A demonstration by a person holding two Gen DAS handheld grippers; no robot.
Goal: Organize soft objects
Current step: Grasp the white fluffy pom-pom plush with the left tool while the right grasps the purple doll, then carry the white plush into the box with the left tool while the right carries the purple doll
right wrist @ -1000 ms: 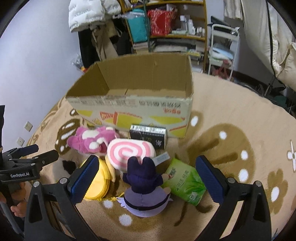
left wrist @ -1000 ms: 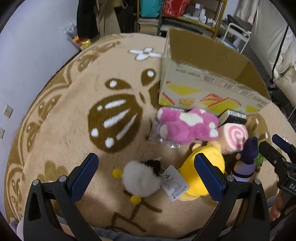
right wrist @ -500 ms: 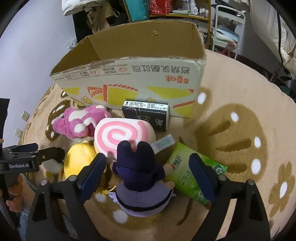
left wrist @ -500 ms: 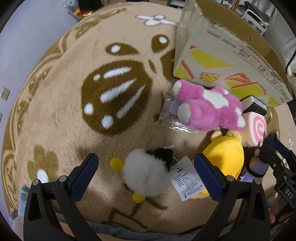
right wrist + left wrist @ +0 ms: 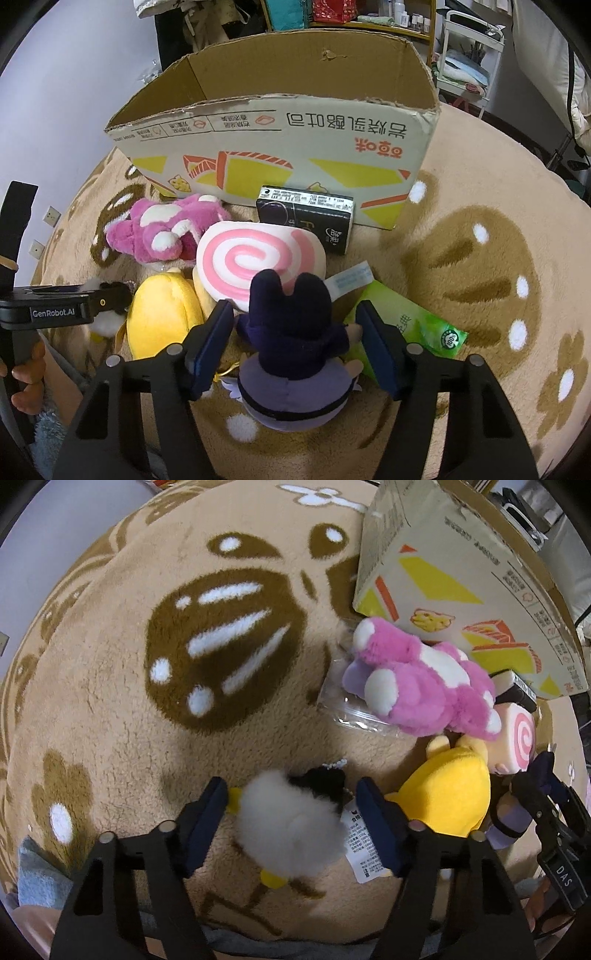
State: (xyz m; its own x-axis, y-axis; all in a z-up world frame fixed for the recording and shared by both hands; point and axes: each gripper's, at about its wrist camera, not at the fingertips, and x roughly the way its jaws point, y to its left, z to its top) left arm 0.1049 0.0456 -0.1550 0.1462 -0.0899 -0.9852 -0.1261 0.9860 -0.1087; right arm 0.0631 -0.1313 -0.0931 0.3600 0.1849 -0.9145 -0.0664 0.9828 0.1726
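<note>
White fluffy plush [image 5: 286,827] between left gripper [image 5: 291,825] pads — purple doll [image 5: 291,332] between right gripper [image 5: 295,343] pads.

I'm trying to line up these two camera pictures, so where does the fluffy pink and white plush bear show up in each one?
Left wrist view: the fluffy pink and white plush bear lies right of centre, just below the printed cardboard box.
Right wrist view: the bear lies left of centre, below the box's left corner.
Shared landmark: the pink swirl roll cushion beside it.
</note>
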